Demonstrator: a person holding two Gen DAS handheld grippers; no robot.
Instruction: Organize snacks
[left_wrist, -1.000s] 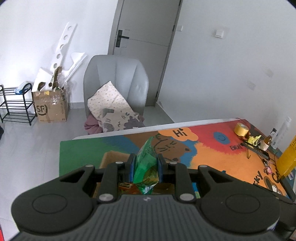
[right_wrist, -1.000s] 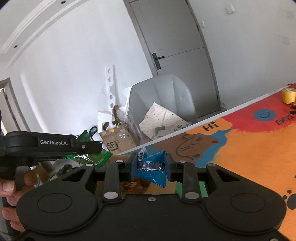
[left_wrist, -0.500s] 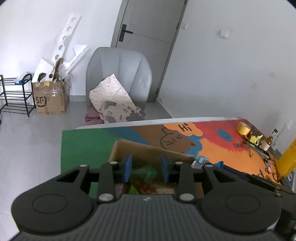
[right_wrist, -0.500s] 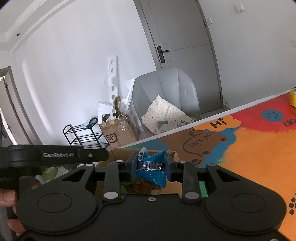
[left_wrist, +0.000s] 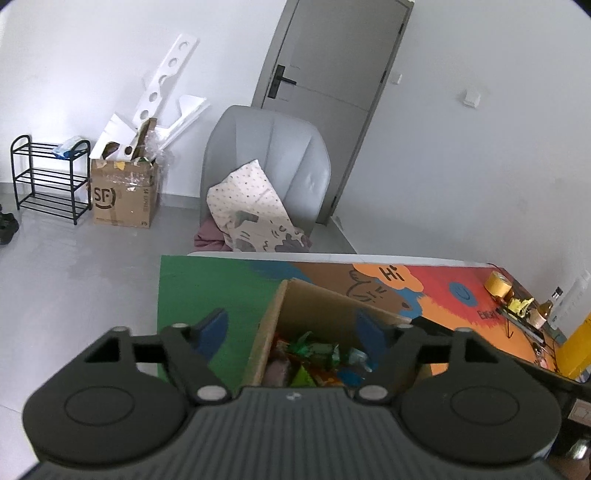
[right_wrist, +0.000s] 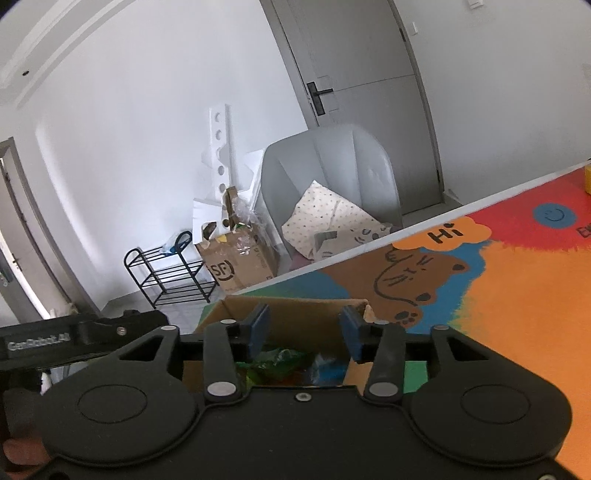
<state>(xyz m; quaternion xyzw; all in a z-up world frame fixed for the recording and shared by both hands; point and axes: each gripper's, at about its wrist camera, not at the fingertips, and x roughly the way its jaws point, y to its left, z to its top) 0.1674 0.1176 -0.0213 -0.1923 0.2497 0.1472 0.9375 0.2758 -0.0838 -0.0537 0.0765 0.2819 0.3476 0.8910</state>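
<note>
- The open brown corrugated cardboard box (left_wrist: 314, 314) sits on the colourful painted cartoon table mat (left_wrist: 192, 291), with crinkly foil snack packets (left_wrist: 317, 350) in green, orange and blue heaped inside.
- The black plastic left gripper (left_wrist: 291, 330), with blue pads, is opening; nothing lies between its jaws, and the packets lie just below.
- The black right gripper (right_wrist: 304, 332) is also opening, empty, above the same box.
- The packets' direction is unclear.

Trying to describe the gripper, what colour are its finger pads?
Blue, on black fingers; clearest on the right gripper's pads in the right wrist view.
</note>
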